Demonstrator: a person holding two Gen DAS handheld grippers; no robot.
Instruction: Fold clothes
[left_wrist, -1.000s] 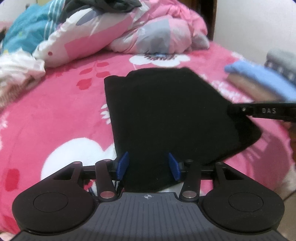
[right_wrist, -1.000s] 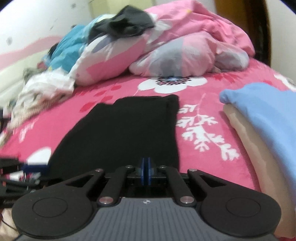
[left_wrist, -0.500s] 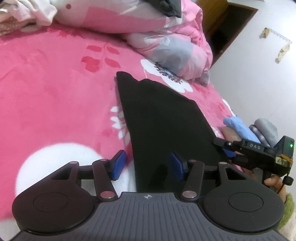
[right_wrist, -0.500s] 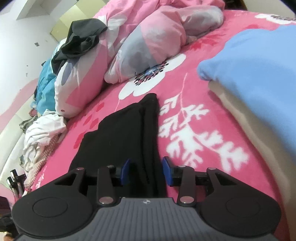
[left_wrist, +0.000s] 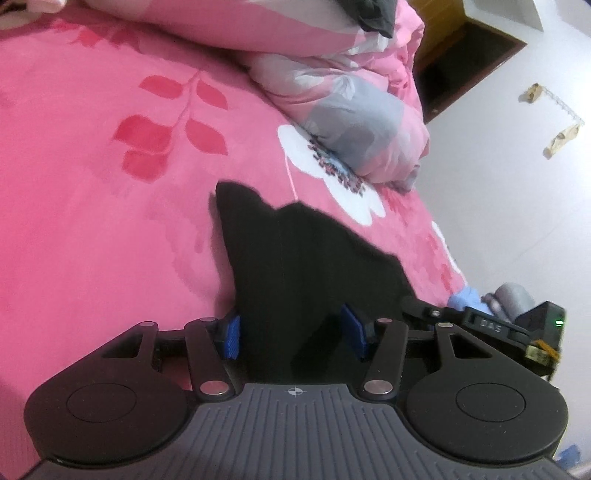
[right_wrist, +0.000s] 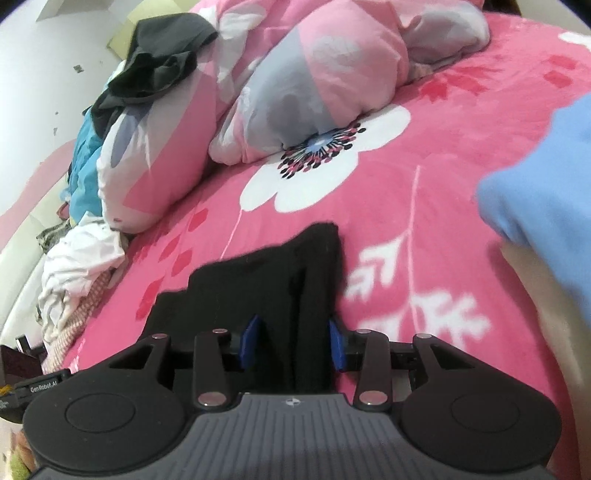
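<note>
A black folded garment lies flat on the pink floral bedspread. My left gripper is open, its blue pads astride the garment's near left edge. My right gripper is open, its pads astride the garment's near right edge. The right gripper's body shows at the right of the left wrist view. Whether the pads touch the cloth is unclear.
A bunched pink and grey quilt with dark clothes on it lies at the far side. A heap of unfolded clothes sits left. A stack of folded clothes, blue on top, lies right.
The right gripper was shut a second ago and has opened wide. Both grippers have tilted and moved in low over the garment's near edge. The left stays open.
</note>
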